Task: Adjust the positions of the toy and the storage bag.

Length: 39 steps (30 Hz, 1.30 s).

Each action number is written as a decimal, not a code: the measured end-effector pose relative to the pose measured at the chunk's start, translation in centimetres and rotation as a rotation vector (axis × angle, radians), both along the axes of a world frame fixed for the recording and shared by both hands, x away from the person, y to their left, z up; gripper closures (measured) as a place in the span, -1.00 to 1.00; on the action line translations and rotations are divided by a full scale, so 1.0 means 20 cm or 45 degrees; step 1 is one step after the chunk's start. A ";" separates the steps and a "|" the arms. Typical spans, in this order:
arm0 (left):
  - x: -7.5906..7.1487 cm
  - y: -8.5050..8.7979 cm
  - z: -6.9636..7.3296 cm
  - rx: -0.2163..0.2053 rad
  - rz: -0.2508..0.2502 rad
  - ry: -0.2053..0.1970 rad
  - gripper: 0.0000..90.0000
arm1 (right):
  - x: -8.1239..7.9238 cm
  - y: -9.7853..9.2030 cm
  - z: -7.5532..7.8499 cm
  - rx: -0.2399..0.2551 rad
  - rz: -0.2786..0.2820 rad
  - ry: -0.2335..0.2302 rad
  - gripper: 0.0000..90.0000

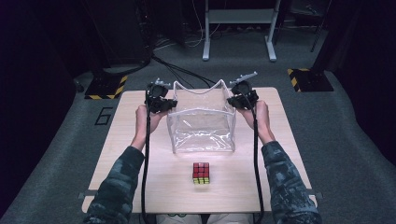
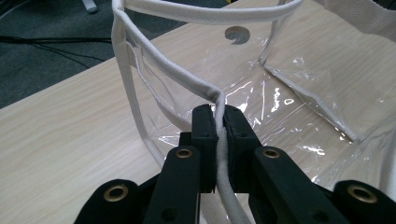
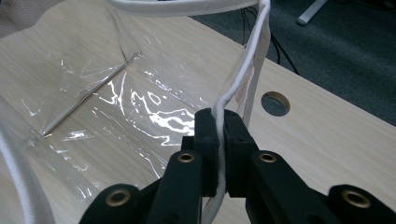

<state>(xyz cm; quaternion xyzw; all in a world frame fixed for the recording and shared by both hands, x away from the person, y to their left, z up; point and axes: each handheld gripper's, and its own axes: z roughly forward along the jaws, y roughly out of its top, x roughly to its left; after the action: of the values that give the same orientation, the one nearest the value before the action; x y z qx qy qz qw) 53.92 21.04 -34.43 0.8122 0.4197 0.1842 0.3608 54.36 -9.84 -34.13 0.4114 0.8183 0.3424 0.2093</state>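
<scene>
A clear plastic bag (image 1: 201, 128) with white cloth trim stands open in the middle of the wooden table (image 1: 126, 140). My left gripper (image 1: 160, 101) is shut on the white rim (image 2: 219, 135) of the bag's left side. My right gripper (image 1: 243, 97) is shut on the white rim (image 3: 219, 140) of the bag's right side. Both hold the mouth spread wide. A Rubik's cube (image 1: 201, 172), red on top with a yellow front, sits on the table in front of the bag, nearer the person.
The person's forearms in camouflage sleeves (image 1: 116, 182) reach in from the near edge. Black cables (image 1: 145, 158) trail back from both grippers. A round hole (image 3: 275, 103) is in the tabletop near the bag's right side. Beyond the table stand a grey frame (image 1: 238, 28) and striped floor blocks (image 1: 107, 86).
</scene>
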 end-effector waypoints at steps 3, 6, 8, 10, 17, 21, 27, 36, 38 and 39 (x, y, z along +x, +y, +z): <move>0.00 0.00 0.00 -0.003 -0.002 0.003 0.88 | -0.01 -0.01 -0.01 0.005 -0.003 0.003 0.92; 0.01 0.00 0.00 -0.008 0.005 0.002 0.88 | -0.02 -0.01 -0.02 0.015 0.000 0.000 0.92; 0.00 0.00 0.00 -0.003 0.004 0.000 0.88 | -0.03 0.00 -0.02 0.030 -0.018 0.010 0.92; 0.00 -0.01 0.00 -0.001 -0.003 -0.009 0.87 | -0.03 0.01 -0.02 0.021 -0.008 0.001 0.90; -0.01 -0.01 0.01 0.008 -0.019 -0.011 0.54 | -0.03 0.02 -0.01 0.020 -0.004 0.003 0.55; -0.02 0.00 0.02 -0.001 -0.025 -0.007 0.28 | -0.03 0.01 -0.01 0.032 -0.014 0.001 0.36; -0.03 0.02 0.03 -0.023 -0.023 0.000 -0.19 | -0.03 -0.01 0.00 0.049 -0.050 0.004 -0.09; -0.08 0.06 0.06 -0.066 -0.031 -0.022 -0.64 | -0.07 -0.05 0.03 0.087 -0.051 -0.001 -0.60; -0.10 0.08 0.07 -0.071 -0.037 -0.028 -0.67 | -0.09 -0.06 0.04 0.096 -0.042 -0.005 -0.65; -0.11 0.08 0.08 -0.077 -0.034 -0.036 -0.69 | -0.10 -0.07 0.04 0.099 -0.035 -0.017 -0.65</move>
<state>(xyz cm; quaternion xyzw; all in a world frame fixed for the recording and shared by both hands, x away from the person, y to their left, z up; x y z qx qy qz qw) 51.72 22.70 -32.90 0.8038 0.4092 0.1781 0.3934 52.41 -11.25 -33.29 0.4283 0.7973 0.3737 0.2031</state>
